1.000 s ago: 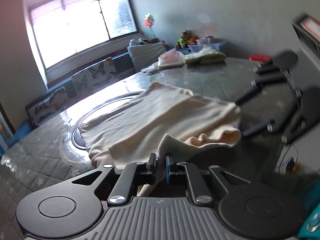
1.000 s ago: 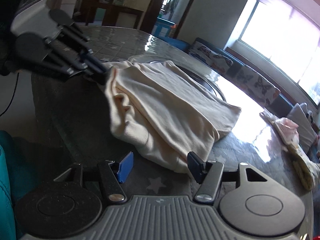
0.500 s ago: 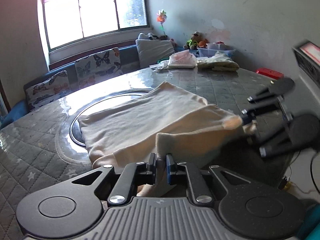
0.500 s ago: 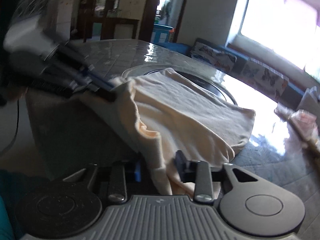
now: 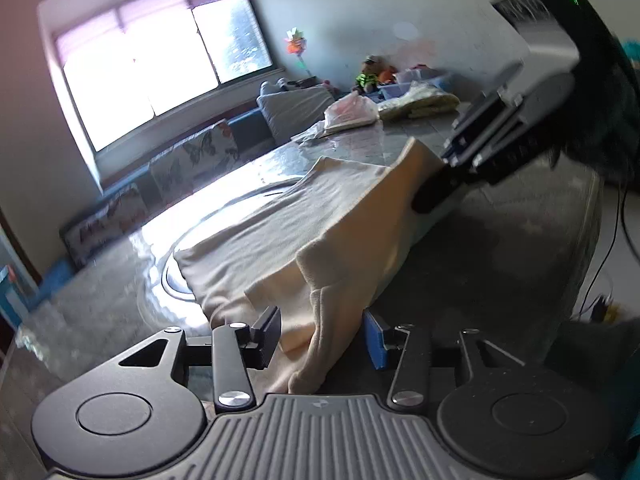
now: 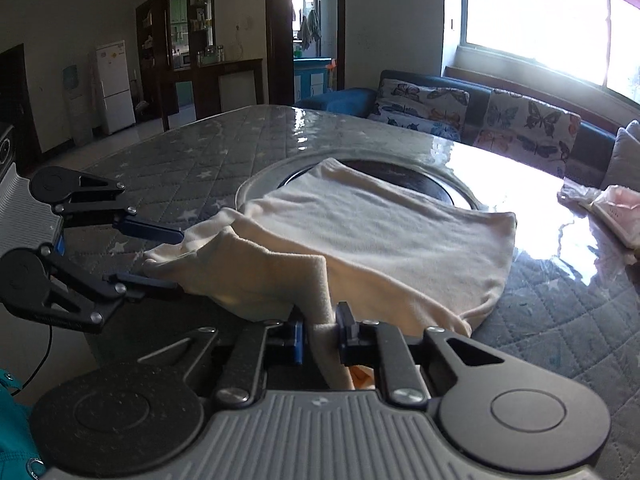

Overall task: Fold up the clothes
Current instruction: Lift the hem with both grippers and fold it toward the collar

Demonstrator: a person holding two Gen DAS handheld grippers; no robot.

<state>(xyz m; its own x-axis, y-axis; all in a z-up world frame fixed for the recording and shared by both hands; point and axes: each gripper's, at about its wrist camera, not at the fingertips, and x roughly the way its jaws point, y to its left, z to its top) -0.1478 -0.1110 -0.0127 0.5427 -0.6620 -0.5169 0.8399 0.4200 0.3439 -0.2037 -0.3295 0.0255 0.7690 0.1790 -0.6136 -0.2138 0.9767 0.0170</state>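
Note:
A cream garment (image 5: 320,216) lies spread on the quilted grey table (image 5: 520,216), partly over a round dark inset (image 6: 384,172). It also shows in the right wrist view (image 6: 380,232). My left gripper (image 5: 320,336) is open, its fingers either side of a hanging fold at the near edge. From the right wrist view it (image 6: 160,256) sits at the garment's left corner. My right gripper (image 6: 322,332) is shut on a cream fold at the garment's near edge. In the left wrist view it (image 5: 432,196) reaches in at the garment's far right corner.
A pink bag (image 5: 352,112) and a folded pile of pale clothes (image 5: 420,102) lie at the table's far end. A blue bench with butterfly cushions (image 6: 480,108) runs under the window. A black cable (image 5: 620,240) hangs past the table's right edge.
My left gripper has opened and let go of the fold. My right gripper has closed on the garment's near edge. Both cameras have shifted.

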